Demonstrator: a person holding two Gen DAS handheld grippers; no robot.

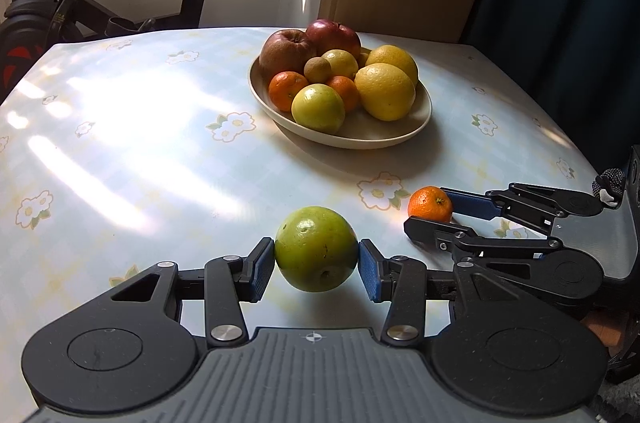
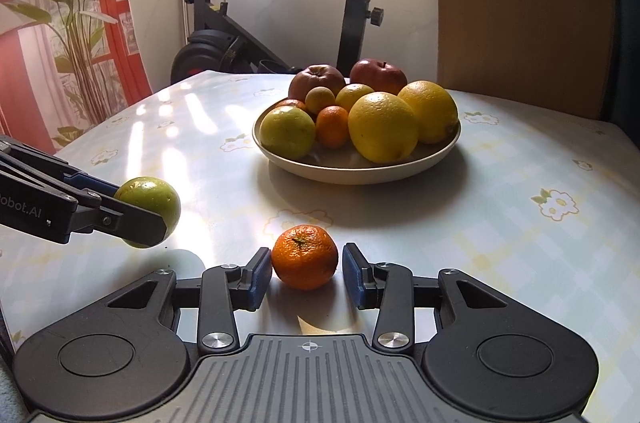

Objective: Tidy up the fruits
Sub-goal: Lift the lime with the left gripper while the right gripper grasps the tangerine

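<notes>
A: What is the biggest thing here?

B: The table under a glossy pale blue-and-yellow checked cloth printed with white flowers (image 1: 120,151). Behind it stands a black exercise bike (image 2: 224,23), with a leafy green plant (image 2: 68,3) by the red-striped curtain.

A: And on the table?

B: A wide, shallow cream bowl (image 2: 360,171) towards the far side, heaped with fruit: two dark red apples (image 2: 378,73) at the back, two big yellow citrus fruits (image 2: 382,131), a yellow-green apple (image 2: 286,131) at the near rim, and small orange mandarins (image 1: 286,89) among them.

A: The grippers?

B: The left gripper (image 1: 316,261) has its blue pads pressed against both sides of a round green apple (image 1: 316,249). From the right wrist view that apple hangs clear of the cloth, with its shadow beneath, well short of the bowl.

A: And the right one?

B: The right gripper (image 2: 306,275) sits low at the table, its jaws spread around a small orange mandarin with a green stem stub (image 2: 305,257). The left pad is just beside the peel, and a narrow gap shows at the right pad. The mandarin rests on the cloth, near the bowl's front and apart from it.
</notes>
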